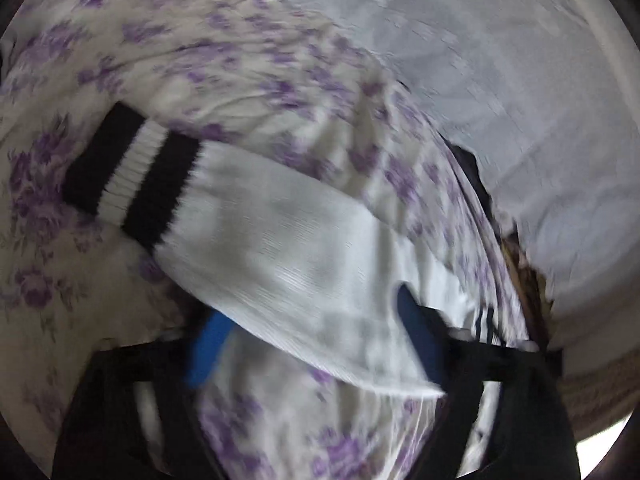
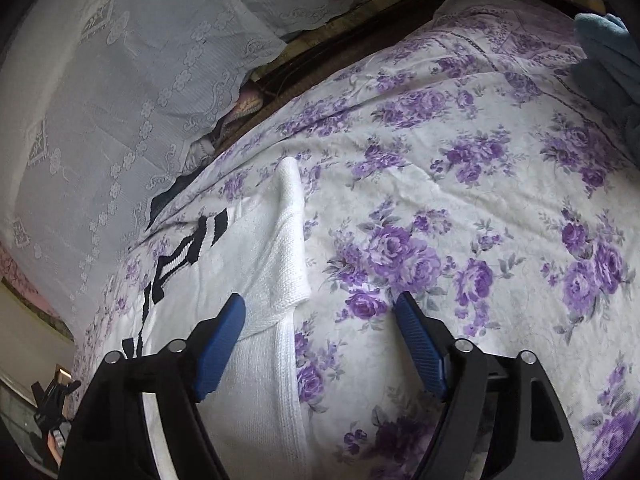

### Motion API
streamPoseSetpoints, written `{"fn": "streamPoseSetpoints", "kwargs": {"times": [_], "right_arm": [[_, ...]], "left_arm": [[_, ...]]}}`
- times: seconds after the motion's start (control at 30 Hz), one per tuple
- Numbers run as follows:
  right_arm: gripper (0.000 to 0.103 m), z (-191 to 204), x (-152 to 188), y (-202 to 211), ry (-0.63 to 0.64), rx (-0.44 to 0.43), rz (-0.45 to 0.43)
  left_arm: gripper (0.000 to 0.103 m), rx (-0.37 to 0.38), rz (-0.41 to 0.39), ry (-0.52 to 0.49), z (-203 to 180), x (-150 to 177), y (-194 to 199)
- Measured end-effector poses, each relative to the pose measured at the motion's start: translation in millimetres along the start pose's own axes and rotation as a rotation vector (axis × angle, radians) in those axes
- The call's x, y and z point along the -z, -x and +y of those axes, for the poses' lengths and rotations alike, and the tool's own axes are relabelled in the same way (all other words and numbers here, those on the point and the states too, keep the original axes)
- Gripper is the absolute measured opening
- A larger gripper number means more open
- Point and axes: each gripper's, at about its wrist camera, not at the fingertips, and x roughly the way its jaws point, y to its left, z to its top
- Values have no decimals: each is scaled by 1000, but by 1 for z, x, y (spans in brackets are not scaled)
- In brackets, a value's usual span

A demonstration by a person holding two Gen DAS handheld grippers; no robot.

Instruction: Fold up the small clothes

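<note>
Both grippers hang over the bed. Spread wide, the right gripper [image 2: 320, 336] holds nothing; its left blue pad [image 2: 219, 347] sits over a white sock and its right one over the bedspread. In the left wrist view, which is blurred, the left gripper [image 1: 316, 346] has a white sock [image 1: 280, 248] draped across and between its blue pads [image 1: 208, 350]; whether the jaws are clamped on it cannot be told.

Purple-flowered bedspread [image 2: 460, 216] covers most of both views. Along its far edge hangs a white lace curtain [image 2: 120, 100], with a dark gap between the two. A folded blue cloth [image 2: 608, 52] lies at the bedspread's far right corner in the right wrist view.

White socks with black-striped cuffs [image 2: 240, 280] lie overlapped on the bedspread near the curtain side, partly under the right gripper. The sock at the left gripper slants up to the left, its black-and-white ribbed cuff [image 1: 128, 184] farthest from the gripper.
</note>
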Motion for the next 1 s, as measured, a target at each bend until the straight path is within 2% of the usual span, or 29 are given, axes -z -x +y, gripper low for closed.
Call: {"fn": "streamPoseSetpoints", "kwargs": {"times": [0.03, 0.1, 0.27, 0.37, 0.5, 0.67, 1.0], "right_arm": [[84, 1, -2, 0, 7, 1, 3], [85, 2, -3, 0, 16, 2, 7], [86, 3, -3, -1, 21, 3, 11], [87, 3, -4, -1, 27, 2, 15], [87, 3, -4, -1, 27, 0, 15], [87, 3, -4, -1, 28, 2, 16], [90, 4, -5, -2, 38, -3, 24]], "left_arm": [[51, 3, 3, 21, 7, -3, -2], [28, -6, -3, 24, 14, -6, -4], [14, -36, -23, -45, -1, -6, 1], [14, -78, -52, -145, -28, 4, 13], [11, -37, -76, -261, -70, 20, 33], [11, -28, -100, -411, -130, 44, 45], [11, 19, -61, -568, -211, 92, 36]]}}
